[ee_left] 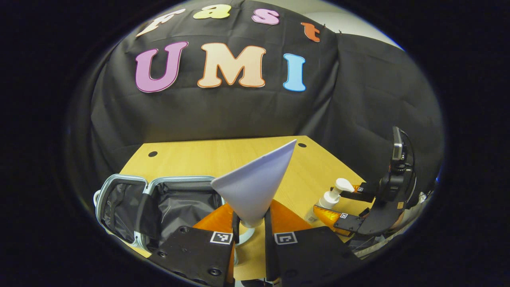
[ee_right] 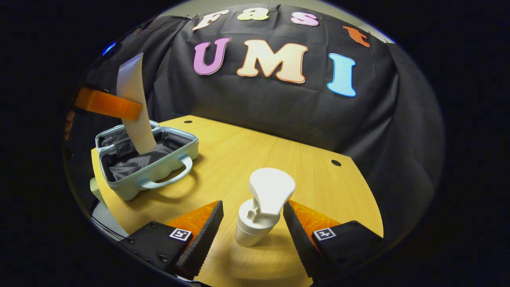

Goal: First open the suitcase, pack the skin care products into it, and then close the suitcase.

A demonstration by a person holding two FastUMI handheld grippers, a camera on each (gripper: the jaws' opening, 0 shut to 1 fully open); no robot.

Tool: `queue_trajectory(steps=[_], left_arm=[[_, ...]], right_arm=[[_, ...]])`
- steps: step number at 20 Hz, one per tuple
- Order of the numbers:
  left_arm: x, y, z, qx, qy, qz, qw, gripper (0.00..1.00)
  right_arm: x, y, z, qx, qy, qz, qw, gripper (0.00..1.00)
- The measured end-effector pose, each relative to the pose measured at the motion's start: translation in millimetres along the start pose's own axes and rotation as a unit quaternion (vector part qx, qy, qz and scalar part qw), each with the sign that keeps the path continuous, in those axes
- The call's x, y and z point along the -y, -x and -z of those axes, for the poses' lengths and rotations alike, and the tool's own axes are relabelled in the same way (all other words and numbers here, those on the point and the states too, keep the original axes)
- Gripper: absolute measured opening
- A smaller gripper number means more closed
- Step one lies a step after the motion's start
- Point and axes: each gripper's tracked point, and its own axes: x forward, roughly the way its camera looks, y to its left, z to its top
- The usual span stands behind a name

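Left gripper [ee_left: 252, 229] clamped on a white squeeze tube [ee_left: 255, 187], held upright above the open pale-blue hard-shell suitcase [ee_right: 159, 167] at the left of the wooden table [ee_right: 255, 159]. Right gripper [ee_right: 253, 225] jaws wide, flanking a white pump bottle [ee_right: 261, 207] near the right edge, not touching.

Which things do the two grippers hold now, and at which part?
Left gripper holds the white tube near its cap end. Right gripper, open around the pump bottle, holds nothing.
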Motion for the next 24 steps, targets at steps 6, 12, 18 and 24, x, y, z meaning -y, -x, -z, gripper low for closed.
queue_trajectory(steps=[6, 12, 18, 24], left_arm=[[-13.0, 3.6, 1.3, -0.009, -0.011, -0.008, 1.0, 0.23], [-47.0, 5.9, 6.5, -0.025, -0.023, -0.016, 0.999, 0.23], [-121.1, 7.2, 45.5, -0.102, -0.035, -0.059, 0.992, 0.26], [-161.2, -4.8, 117.2, -0.227, -0.004, -0.063, 0.972, 0.24]], right_arm=[[-2.1, -7.9, 1.5, -0.008, -0.031, 0.001, 0.999, 0.63], [-19.5, 6.5, -35.6, 0.0, -0.055, -0.023, 0.998, 0.55], [-36.3, 25.7, -86.2, 0.038, -0.082, -0.034, 0.995, 0.56], [-44.9, 48.2, -115.1, 0.062, -0.096, -0.028, 0.993, 0.55]])
